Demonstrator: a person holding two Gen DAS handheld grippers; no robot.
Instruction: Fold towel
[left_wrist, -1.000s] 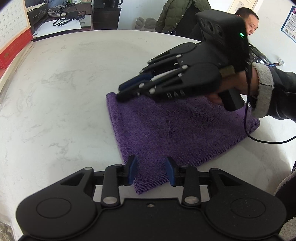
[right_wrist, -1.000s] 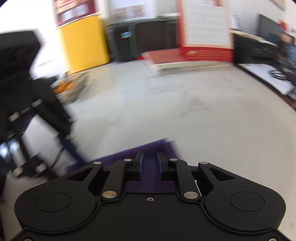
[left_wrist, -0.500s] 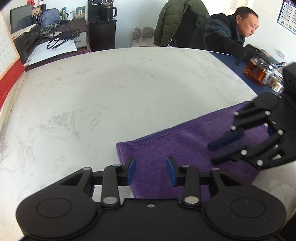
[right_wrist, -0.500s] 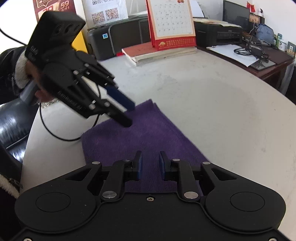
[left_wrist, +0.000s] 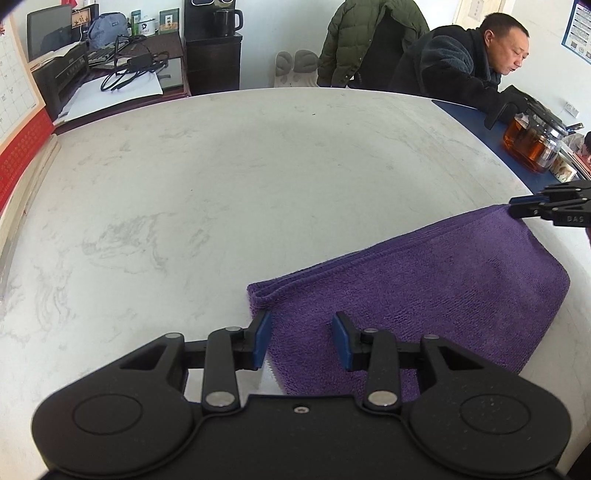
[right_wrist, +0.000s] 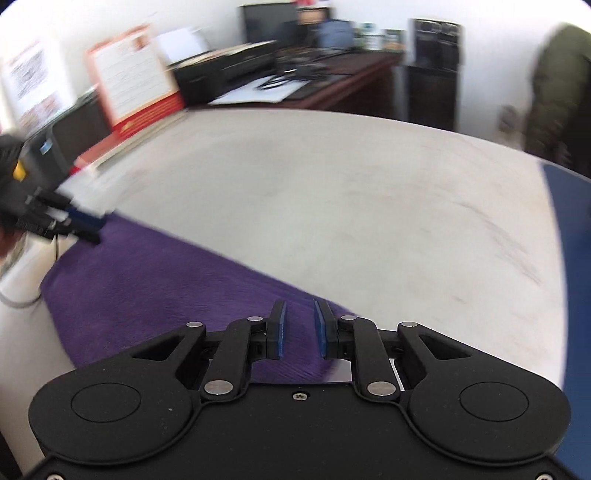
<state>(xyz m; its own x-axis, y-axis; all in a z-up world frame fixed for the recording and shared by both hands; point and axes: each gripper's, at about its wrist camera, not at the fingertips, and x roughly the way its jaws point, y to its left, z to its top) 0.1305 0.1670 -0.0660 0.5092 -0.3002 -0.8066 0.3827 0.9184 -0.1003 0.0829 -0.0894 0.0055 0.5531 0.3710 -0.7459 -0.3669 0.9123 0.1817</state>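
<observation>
A folded purple towel (left_wrist: 424, 288) lies flat on the white marble table (left_wrist: 221, 184). My left gripper (left_wrist: 301, 339) is open, its blue pads straddling the towel's near left corner just above the cloth. The right gripper (left_wrist: 517, 208) shows at the right edge of the left wrist view, its tips at the towel's far right corner. The right wrist view is blurred; there the towel (right_wrist: 147, 288) spreads to the left, and my right gripper (right_wrist: 299, 328) hovers over its corner with a narrow gap and nothing pinched. The left gripper (right_wrist: 81, 225) sits at the opposite corner.
A glass teapot of amber tea (left_wrist: 532, 147) stands on a blue mat (left_wrist: 476, 118) at the far right, where a seated person (left_wrist: 461, 74) leans. A red desk calendar (left_wrist: 22, 155) lines the left edge. Behind the table is a desk with cables (left_wrist: 125, 70).
The right gripper has swung from over the towel's left end to its far right corner. My left gripper has shifted to the towel's near left corner. Both stayed open.
</observation>
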